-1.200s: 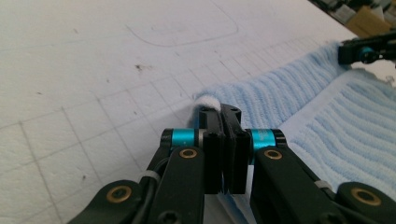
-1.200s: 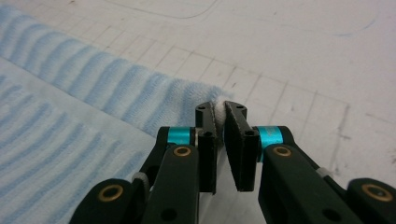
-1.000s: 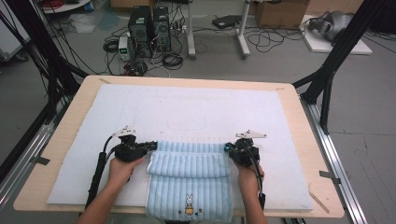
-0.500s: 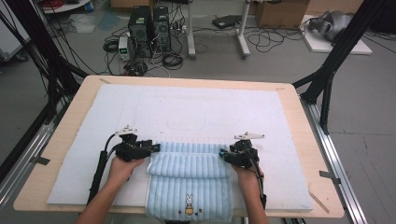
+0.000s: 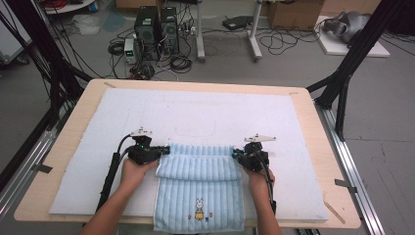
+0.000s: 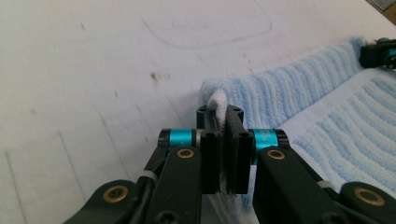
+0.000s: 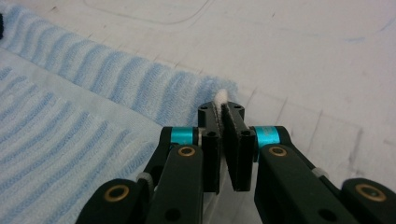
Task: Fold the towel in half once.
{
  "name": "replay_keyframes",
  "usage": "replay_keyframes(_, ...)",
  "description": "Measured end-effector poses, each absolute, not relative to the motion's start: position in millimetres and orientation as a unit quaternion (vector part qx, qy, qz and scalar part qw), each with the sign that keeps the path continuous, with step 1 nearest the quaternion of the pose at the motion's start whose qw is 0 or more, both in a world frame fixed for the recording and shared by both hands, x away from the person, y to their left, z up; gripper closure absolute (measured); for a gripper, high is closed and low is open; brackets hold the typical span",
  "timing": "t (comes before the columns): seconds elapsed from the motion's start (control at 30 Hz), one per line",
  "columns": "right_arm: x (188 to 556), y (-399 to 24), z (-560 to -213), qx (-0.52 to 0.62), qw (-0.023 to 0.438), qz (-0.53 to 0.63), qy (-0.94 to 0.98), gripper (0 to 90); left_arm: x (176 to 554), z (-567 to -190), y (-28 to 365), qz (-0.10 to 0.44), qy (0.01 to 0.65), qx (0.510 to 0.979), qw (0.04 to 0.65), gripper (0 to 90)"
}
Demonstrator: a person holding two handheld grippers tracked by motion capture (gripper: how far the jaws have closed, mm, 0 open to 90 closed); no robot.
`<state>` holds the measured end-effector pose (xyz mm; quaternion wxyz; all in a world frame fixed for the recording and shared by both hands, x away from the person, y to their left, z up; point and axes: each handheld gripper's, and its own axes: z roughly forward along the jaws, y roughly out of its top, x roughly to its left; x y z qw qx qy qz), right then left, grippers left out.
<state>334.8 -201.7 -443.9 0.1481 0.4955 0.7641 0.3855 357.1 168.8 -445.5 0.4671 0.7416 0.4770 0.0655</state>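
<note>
Pale blue ribbed terry, the towel (image 5: 198, 188) lies at the near middle of the surface (image 5: 313, 117), on a light blue mat (image 5: 205, 117), its near end with a small rabbit motif hanging at the near edge. Its far portion is doubled over toward the person, making a thicker band across the width. The left tool (image 5: 164, 150) has just closed and now pinches the band's left corner; in the left gripper view a white nub of hem (image 6: 217, 100) pokes out between the pressed pads. The right tool (image 5: 237, 153) has likewise just closed on the right corner, cloth squeezed between its pads in the right gripper view (image 7: 221, 99). The step in hand looks like a fold, with both corners freshly gripped. The next move probably calls for lifting both corners together, level and at the same pace, and carrying them toward the near end so the edges line up without the grip slipping or the layers skewing.
</note>
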Motion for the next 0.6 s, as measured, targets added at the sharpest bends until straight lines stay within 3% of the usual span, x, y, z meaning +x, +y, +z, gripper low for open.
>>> replay_keyframes(0.43,380.2,-197.9,-433.5,0.507,0.17,0.389,0.75,85.4,399.6,-437.6,172.0,0.094,0.481,0.714,0.5,85.1)
replay_keyframes(0.6,394.2,-191.1,-431.4,0.508,0.175,0.387,0.749,85.2,402.9,-447.2,173.8,0.096,0.477,0.725,0.487,83.2)
